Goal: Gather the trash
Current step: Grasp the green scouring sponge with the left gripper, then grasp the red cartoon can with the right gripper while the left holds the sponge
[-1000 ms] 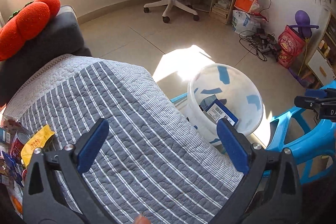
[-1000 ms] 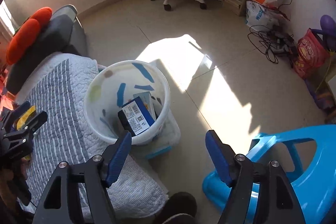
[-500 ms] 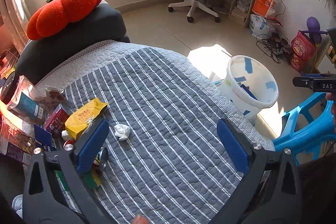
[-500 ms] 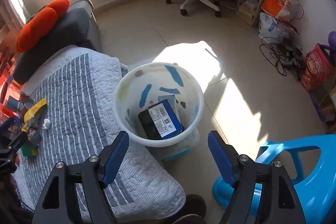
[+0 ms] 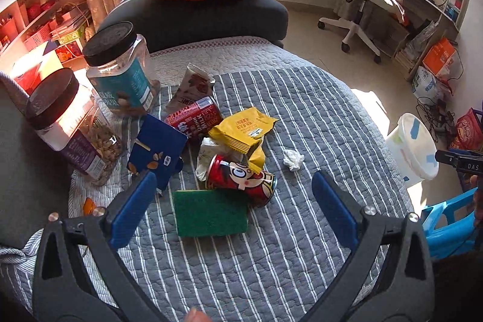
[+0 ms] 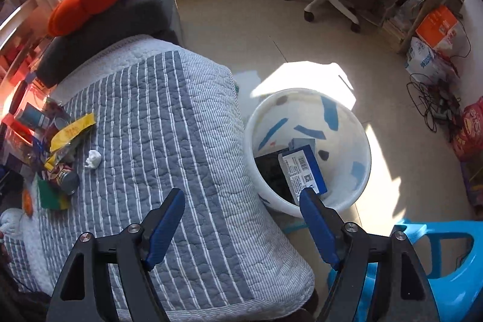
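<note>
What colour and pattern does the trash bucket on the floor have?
The bucket is white with scattered blue patches and a few dark spots; the right wrist view shows it best.

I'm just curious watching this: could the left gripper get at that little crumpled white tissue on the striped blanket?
Probably yes. The left gripper is open and empty, and the tissue lies alone on bare blanket, apart from the can and yellow wrapper. Nothing stands between them.

Bright sunlight throws hard patches on the floor [image 6: 302,74], frames sharp, edges bent and dark-cornered by fisheye.
</note>
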